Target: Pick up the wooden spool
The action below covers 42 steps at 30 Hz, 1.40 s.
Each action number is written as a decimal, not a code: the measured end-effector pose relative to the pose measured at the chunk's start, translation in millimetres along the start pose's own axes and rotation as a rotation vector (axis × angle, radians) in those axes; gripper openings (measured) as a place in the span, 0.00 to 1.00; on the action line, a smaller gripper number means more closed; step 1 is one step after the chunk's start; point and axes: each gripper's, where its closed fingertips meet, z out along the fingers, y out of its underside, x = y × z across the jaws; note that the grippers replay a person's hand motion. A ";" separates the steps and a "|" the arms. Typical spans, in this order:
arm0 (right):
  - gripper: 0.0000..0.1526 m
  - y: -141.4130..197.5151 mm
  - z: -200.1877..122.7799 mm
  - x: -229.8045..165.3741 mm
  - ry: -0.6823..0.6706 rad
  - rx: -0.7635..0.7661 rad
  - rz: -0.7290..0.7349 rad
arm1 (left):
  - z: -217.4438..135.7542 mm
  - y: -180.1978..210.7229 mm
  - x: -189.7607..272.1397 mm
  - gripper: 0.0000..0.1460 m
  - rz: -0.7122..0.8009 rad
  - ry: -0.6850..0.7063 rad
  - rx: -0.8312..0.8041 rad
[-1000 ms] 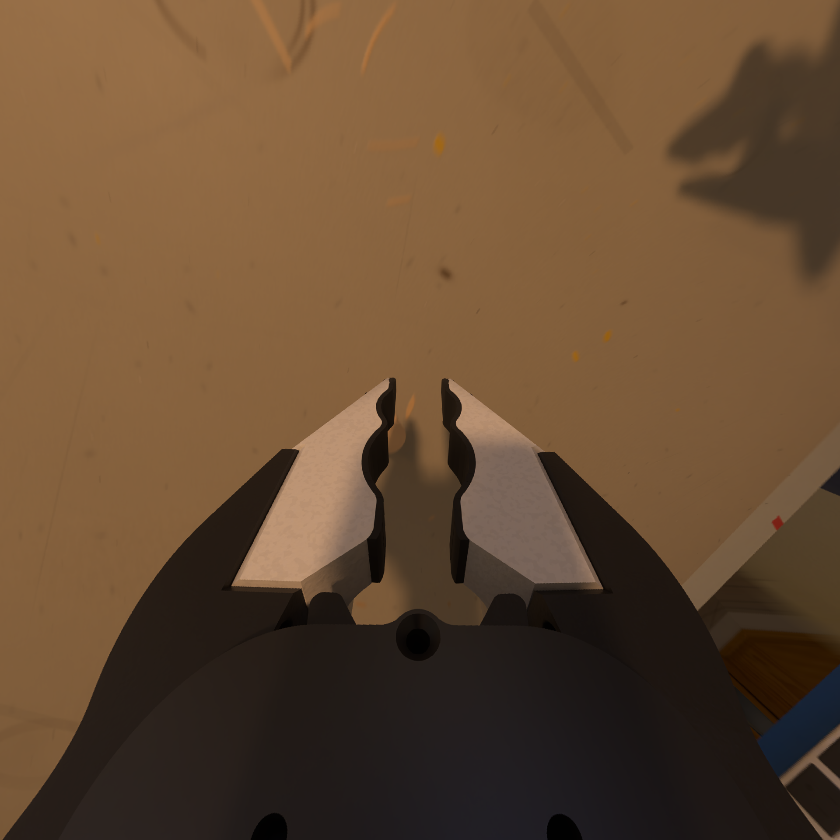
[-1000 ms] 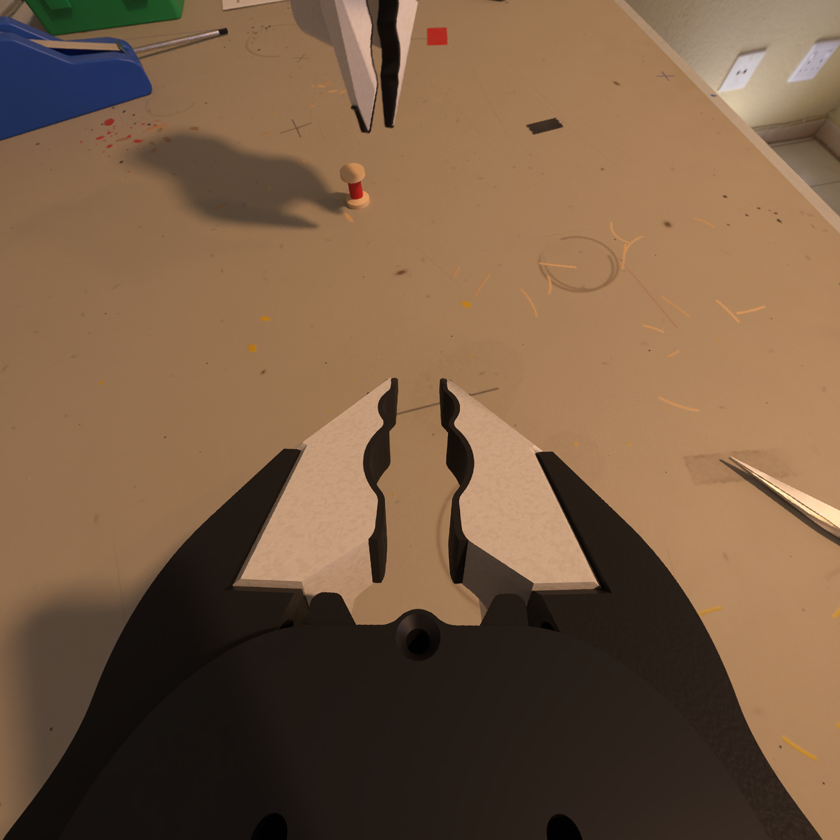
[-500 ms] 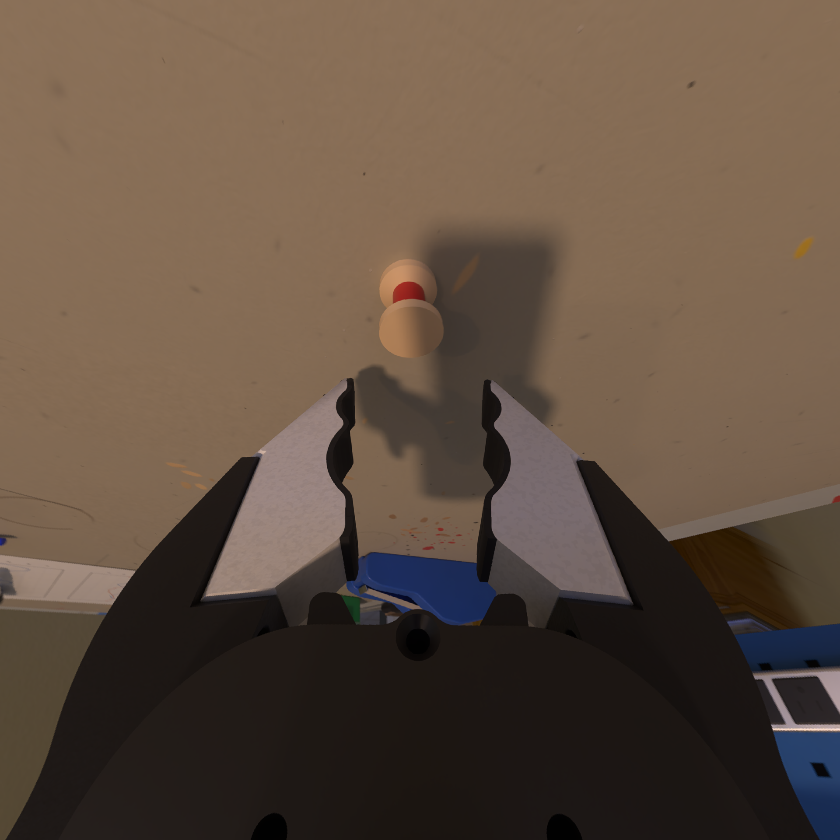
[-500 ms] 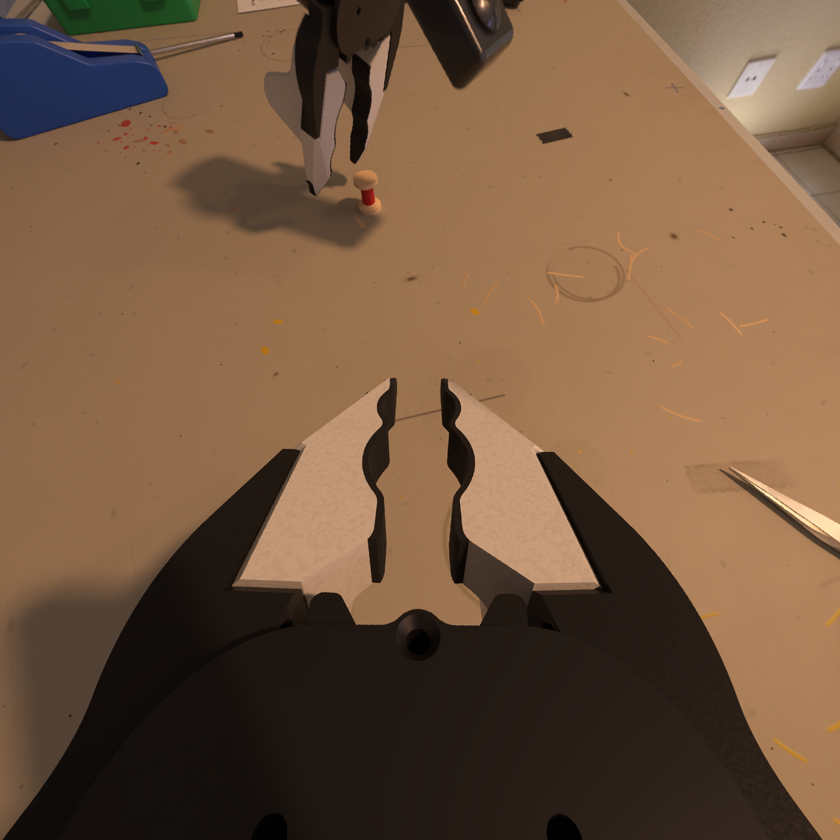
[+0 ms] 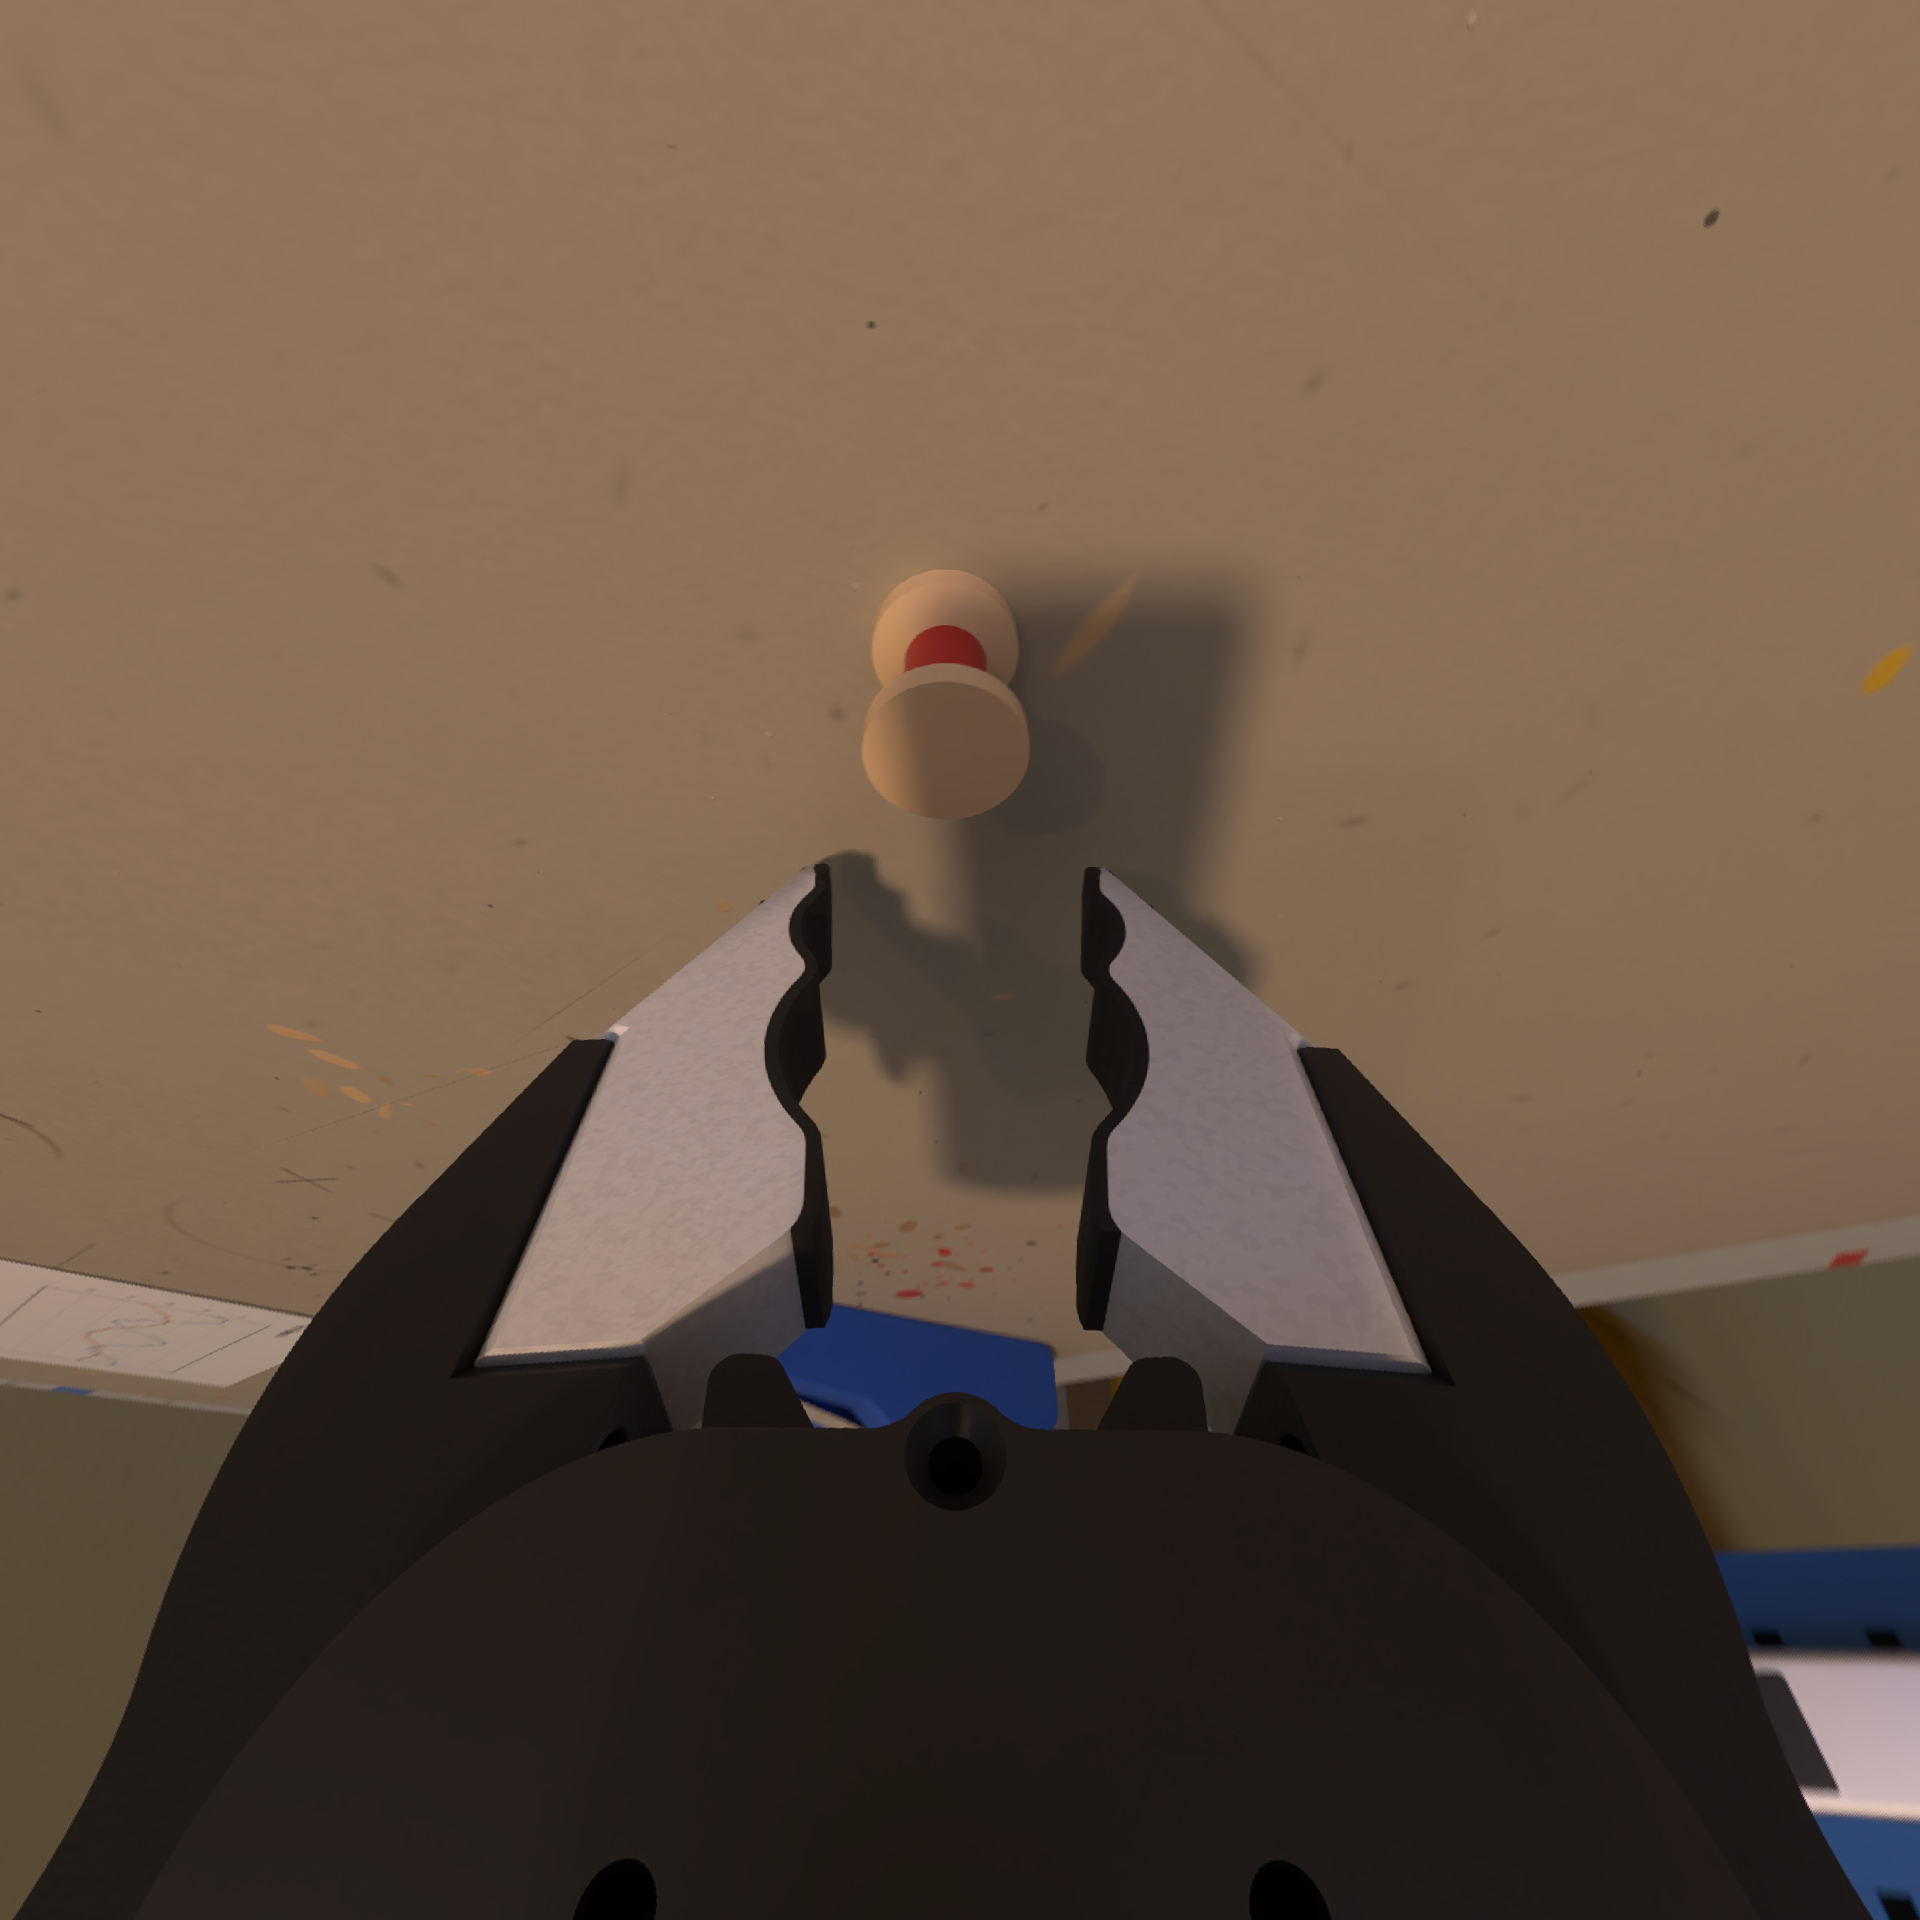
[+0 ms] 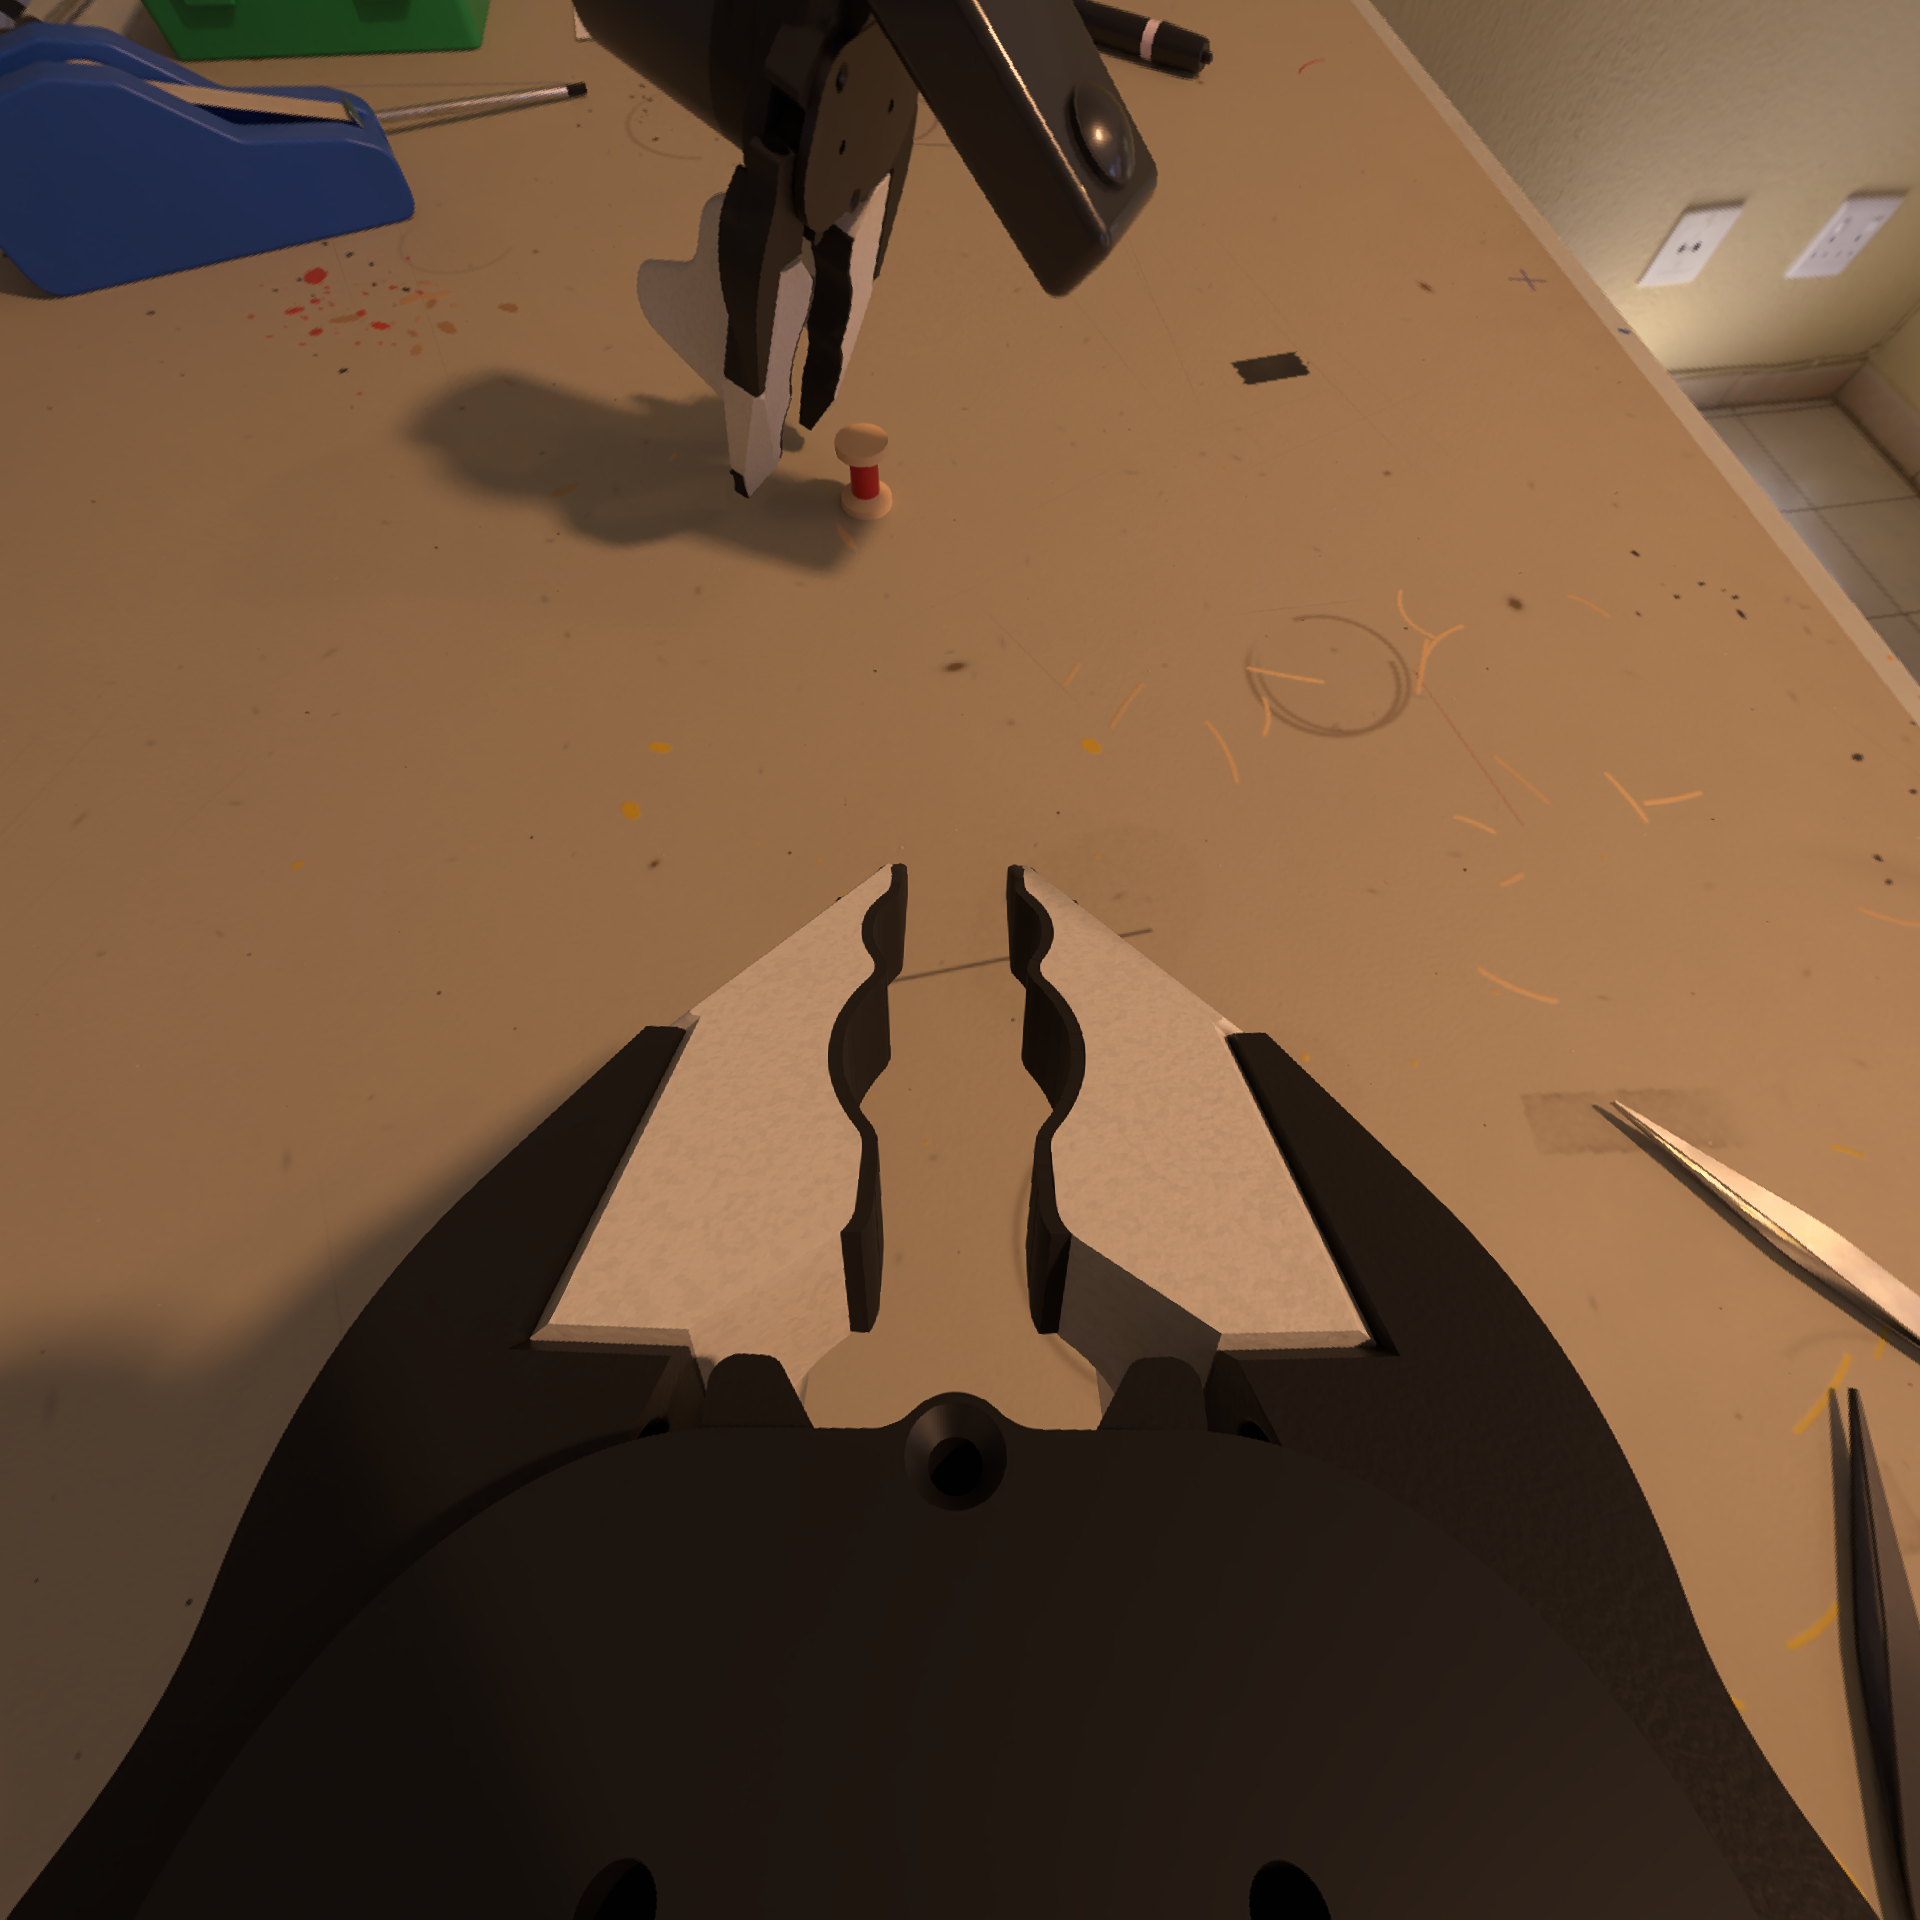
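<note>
The wooden spool, pale wood with red thread, stands upright on the tan table. My left gripper is open and empty, with its fingertips just short of the spool and the gap lined up with it. In the right wrist view the spool stands just right of the left gripper, which points steeply down at the table. My right gripper is far from the spool, low over the table, empty, with its jaws a narrow gap apart.
A blue tape dispenser, a green box and a thin rod lie at the far left. Metal tweezers and dark tweezers lie at the right. The table edge runs along the right.
My left gripper has swung round and come down to face the spool, opened its jaws wider, and moved closer to it. My right gripper has hardly moved.
</note>
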 end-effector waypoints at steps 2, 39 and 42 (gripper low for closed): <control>0.12 -1.2 -1.5 0.4 0.002 0.004 0.000 | -0.4 -1.6 -2.1 0.29 -0.035 0.000 0.069; 0.12 -9.5 -6.9 -5.3 -0.022 0.041 -0.001 | -13.3 -36.8 -2.1 0.16 0.273 -0.103 0.531; 0.12 -12.6 -6.3 -7.8 -0.030 0.051 -0.006 | -15.7 -35.8 -3.6 0.16 0.255 -0.127 0.567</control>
